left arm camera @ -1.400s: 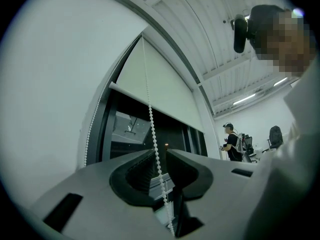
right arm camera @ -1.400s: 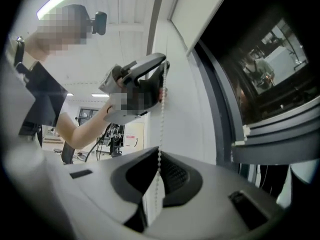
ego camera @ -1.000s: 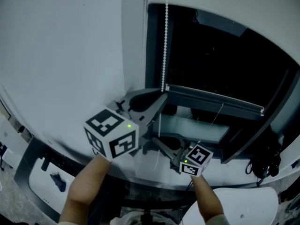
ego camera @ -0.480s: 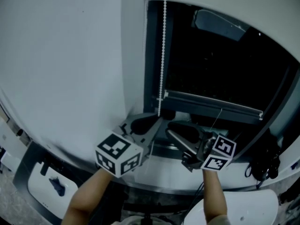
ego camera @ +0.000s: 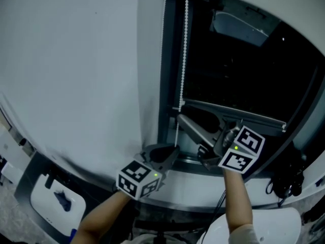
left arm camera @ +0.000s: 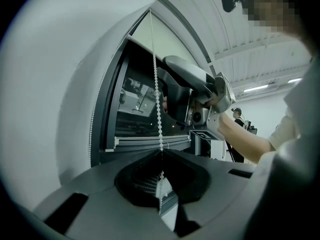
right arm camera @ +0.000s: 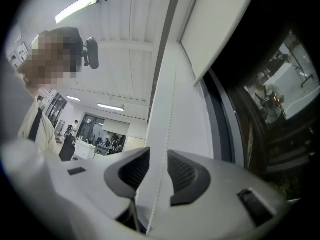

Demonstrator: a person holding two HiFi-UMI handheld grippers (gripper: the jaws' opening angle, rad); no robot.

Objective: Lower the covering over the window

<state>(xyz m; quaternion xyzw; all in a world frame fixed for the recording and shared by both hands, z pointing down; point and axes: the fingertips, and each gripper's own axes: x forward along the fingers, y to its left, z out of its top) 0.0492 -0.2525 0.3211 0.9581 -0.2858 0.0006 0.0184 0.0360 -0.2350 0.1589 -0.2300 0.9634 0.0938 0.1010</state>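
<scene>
White beaded pull chain [ego camera: 186, 44] clenched in left gripper [ego camera: 175, 149]; right gripper [ego camera: 185, 115] at its one o'clock, jaws just opening, loose around chain.

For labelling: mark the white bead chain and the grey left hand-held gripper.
white bead chain [ego camera: 185, 44]: head view, midway along its hanging run.
grey left hand-held gripper [left arm camera: 161, 152]: left gripper view, between its shut fingertips.

Dim, bluish light; a ceiling strip light [right arm camera: 77, 6] glows; wide-angle edges curve into black.

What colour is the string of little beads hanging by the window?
White. The white beaded pull chain shows best in the left gripper view.
</scene>
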